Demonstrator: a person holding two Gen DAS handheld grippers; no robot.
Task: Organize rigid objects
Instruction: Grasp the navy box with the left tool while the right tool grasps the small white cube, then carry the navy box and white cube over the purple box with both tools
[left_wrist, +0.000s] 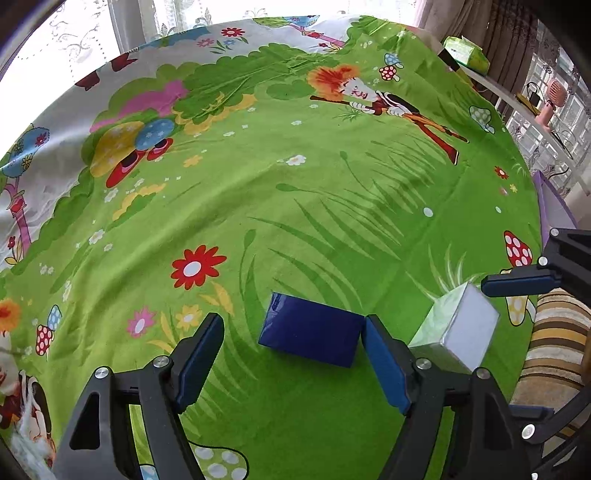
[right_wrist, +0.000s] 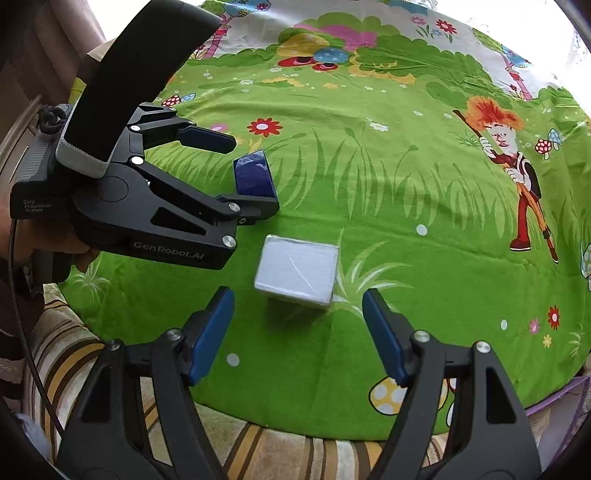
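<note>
— Green cartoon cloth (left_wrist: 332, 229); where's the blue box (left_wrist: 310, 339)?

— Ahead of my left gripper (left_wrist: 293, 363), jaws apart, nothing gripped; its end just beside my right pad.

— White box (right_wrist: 297, 271)?

— Ahead of my right gripper's (right_wrist: 297, 334) parted jaws, untouched.

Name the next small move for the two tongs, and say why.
Probably lower both tongs, then close. The left tongs stand open around the blue box, one pad near its end; the right tongs hang open just short of the white box. Neither box is gripped yet, and both lie on the green cloth.

Dark blue box (left_wrist: 310, 334), silver-white box (right_wrist: 296, 270), green cartoon-meadow cloth (left_wrist: 332, 206)
</note>
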